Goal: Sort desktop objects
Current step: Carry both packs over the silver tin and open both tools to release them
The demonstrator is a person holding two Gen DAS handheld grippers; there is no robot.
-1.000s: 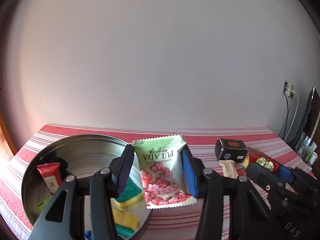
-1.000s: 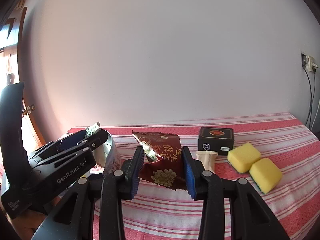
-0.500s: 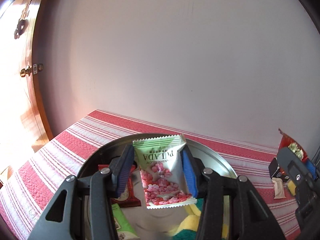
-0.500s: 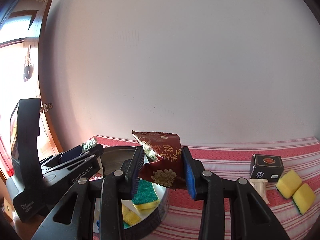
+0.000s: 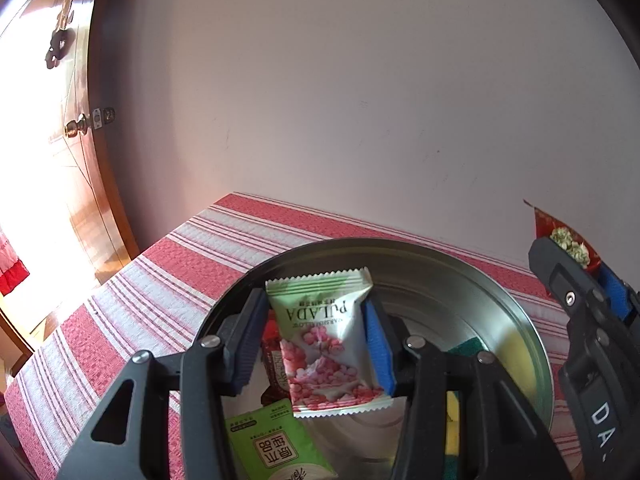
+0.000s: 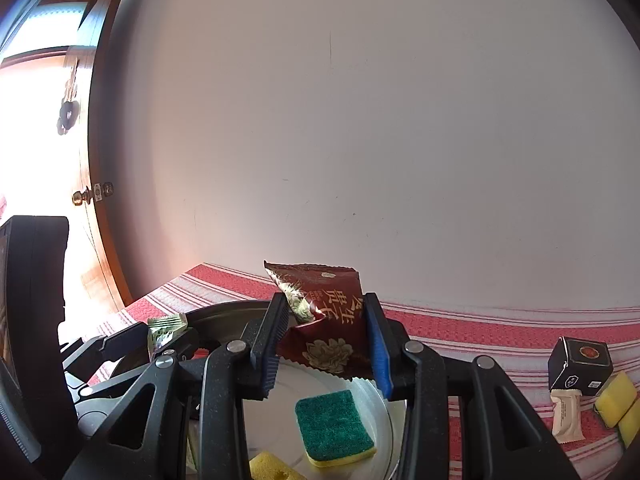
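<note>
My left gripper (image 5: pixel 314 344) is shut on a green and pink marshmallow packet (image 5: pixel 326 344), held over a round metal tin (image 5: pixel 460 276). Inside the tin lie a green snack packet (image 5: pixel 276 448) and a red packet (image 5: pixel 272 344). My right gripper (image 6: pixel 326 354) is shut on a dark red snack packet (image 6: pixel 328 320), which hangs over the same tin (image 6: pixel 224 312). A green and yellow sponge (image 6: pixel 332 426) lies in the tin below it. In the right wrist view the left gripper (image 6: pixel 160 340) shows at the left with its packet. The right gripper (image 5: pixel 588 304) appears at the right edge of the left wrist view.
On the red and white striped cloth (image 6: pixel 460 332) to the right stand a black box (image 6: pixel 580 364), a cream packet (image 6: pixel 566 416) and two yellow sponges (image 6: pixel 618 404). A plain wall rises behind. A wooden door (image 5: pixel 80 128) with a knob is at the left.
Both grippers have swung left with their packets. The tin now lies under both of them, and the door has come into view. The box and sponges slid to the right edge.
</note>
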